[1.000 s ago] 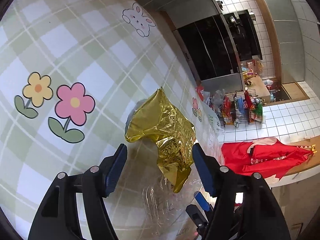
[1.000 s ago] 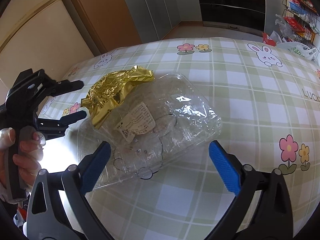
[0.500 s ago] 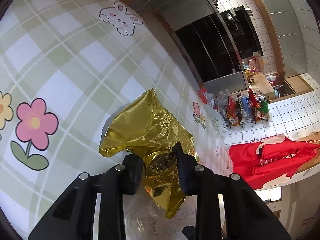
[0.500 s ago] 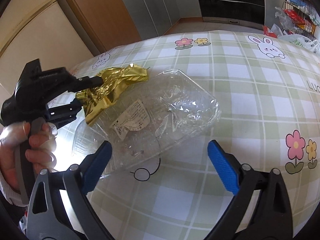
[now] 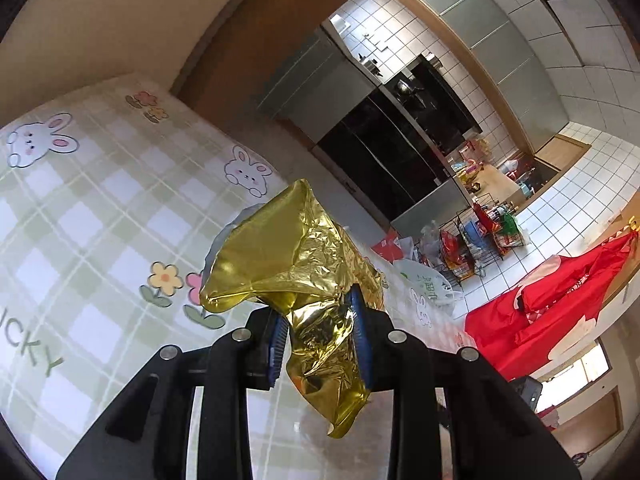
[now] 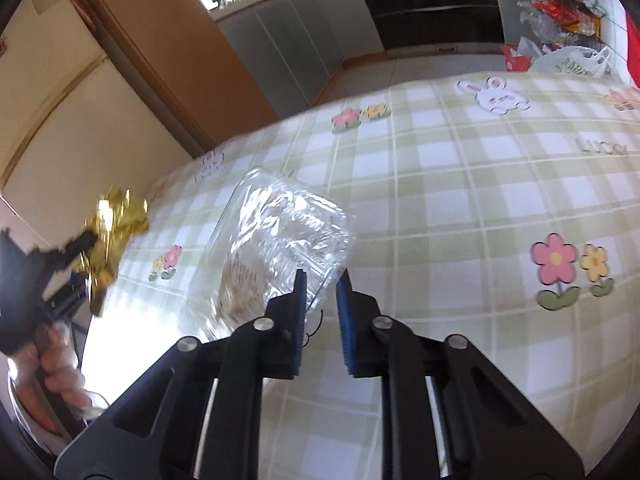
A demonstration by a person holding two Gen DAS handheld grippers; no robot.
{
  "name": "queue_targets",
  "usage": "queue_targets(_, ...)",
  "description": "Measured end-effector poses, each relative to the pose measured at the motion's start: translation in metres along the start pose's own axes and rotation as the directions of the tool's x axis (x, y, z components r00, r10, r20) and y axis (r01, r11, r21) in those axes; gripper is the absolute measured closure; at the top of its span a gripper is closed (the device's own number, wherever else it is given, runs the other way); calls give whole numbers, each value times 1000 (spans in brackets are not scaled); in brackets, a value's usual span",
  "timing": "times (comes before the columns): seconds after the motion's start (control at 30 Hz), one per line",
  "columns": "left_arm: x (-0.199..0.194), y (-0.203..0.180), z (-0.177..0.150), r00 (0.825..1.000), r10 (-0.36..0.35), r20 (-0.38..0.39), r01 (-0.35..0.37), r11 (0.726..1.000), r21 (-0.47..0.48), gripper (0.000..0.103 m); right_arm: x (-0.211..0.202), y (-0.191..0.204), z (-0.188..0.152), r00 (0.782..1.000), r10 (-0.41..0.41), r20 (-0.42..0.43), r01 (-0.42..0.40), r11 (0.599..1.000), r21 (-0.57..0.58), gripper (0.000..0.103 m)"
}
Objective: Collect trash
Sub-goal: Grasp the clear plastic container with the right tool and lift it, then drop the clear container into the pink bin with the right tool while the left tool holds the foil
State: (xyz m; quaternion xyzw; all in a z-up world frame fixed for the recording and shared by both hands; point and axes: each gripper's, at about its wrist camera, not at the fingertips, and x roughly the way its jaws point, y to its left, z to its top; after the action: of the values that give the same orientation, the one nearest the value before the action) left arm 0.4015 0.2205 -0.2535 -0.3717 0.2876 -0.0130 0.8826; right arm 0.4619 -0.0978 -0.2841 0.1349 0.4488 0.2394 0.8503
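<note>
Both now lifted: left gripper (image 5: pixel 320 332) jaws clamp one gold wrapper (image 5: pixel 304 264), right gripper (image 6: pixel 320 312) jaws one clear container (image 6: pixel 276 244).

Ahead of the fingers lies a bench (image 6: pixel 460 184) under a green-and-white checked cloth printed with rabbits, flowers and the word LUCKY. Beyond its far edge runs a row of grey cabinets (image 6: pixel 296 40) and glossy black fronts (image 6: pixel 432 8), with a tall brown wooden panel (image 6: pixel 160 40) to their left. White tiles (image 5: pixel 560 92) cover wall and floor. A wire rack (image 5: pixel 484 236) of bright packets stands near a red cloth (image 5: pixel 560 308). Daylight glares off the bench.
</note>
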Motion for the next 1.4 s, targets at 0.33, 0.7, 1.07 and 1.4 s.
queue_targets(0.33, -121, -3, -40, 994, 88, 61, -92, 994, 59, 75, -99, 39, -8, 993, -33, 114, 47, 991, -123, 93)
queue_targets(0.7, -216, -57, -80, 996, 51, 68, -64, 978, 197, 74, -207, 66, -37, 981, -36, 192, 66, 986, -155, 93)
queue_targets(1.07, -285, -107, -113, 998, -28, 63, 10, 961, 278, 74, -294, 79, -83, 970, -67, 233, 108, 980, -167, 93)
queue_targets(1.4, -332, -123, -137, 996, -64, 57, 43, 949, 312, 74, -329, 94, -126, 973, -82, 215, 124, 973, -193, 93)
